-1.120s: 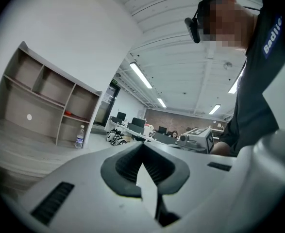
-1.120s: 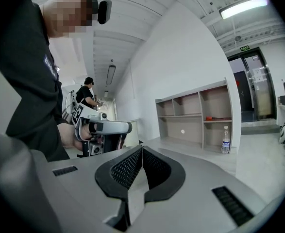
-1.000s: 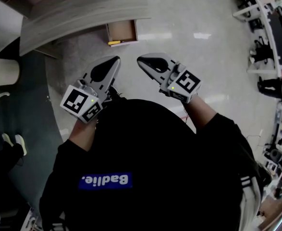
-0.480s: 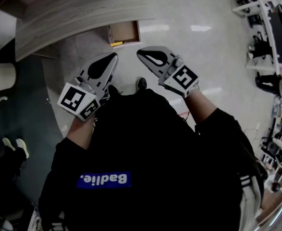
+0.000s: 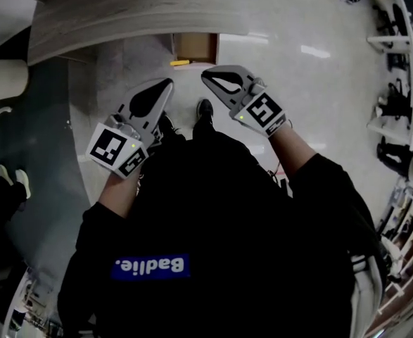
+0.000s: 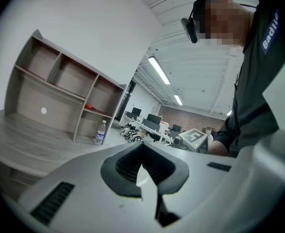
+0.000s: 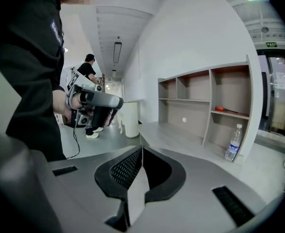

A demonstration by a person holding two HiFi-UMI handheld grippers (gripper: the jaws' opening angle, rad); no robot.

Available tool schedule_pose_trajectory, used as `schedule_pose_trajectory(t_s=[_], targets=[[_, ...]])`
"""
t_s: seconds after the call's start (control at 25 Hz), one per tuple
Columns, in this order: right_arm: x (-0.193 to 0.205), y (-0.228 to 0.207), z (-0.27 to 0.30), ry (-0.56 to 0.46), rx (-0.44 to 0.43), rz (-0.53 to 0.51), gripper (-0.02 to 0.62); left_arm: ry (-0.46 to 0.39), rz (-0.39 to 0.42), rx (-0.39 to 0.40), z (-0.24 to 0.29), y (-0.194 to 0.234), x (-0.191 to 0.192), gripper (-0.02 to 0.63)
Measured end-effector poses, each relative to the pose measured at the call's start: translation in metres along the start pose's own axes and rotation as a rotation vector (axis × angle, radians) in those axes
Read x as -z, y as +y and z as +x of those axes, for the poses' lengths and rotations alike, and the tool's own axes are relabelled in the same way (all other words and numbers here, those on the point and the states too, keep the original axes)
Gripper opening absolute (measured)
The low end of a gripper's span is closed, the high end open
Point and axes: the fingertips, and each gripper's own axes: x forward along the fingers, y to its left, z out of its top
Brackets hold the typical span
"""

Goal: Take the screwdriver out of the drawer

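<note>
Screwdriver (image 5: 180, 63) lies crosswise at the drawer (image 5: 195, 46) front; left gripper (image 5: 169, 82) and right gripper (image 5: 205, 74) closed, empty.

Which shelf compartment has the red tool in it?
The end compartment directly above the water bottle; the red tool lies on its floor, others look bare.

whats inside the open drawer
In the drawer, what looks like a yellow-handled screwdriver lies along its near edge; the rest of the visible bottom looks bare. Its back part is covered by the desktop.
</note>
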Motion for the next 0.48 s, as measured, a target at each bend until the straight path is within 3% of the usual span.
schedule_pose_trajectory(t_s=[0.48], targets=[[0.068,-0.045,0.060,0.132,-0.177,-0.083,0.032,-0.019,-0.030,-0.179,0.017,0.037,0.005,0.002]])
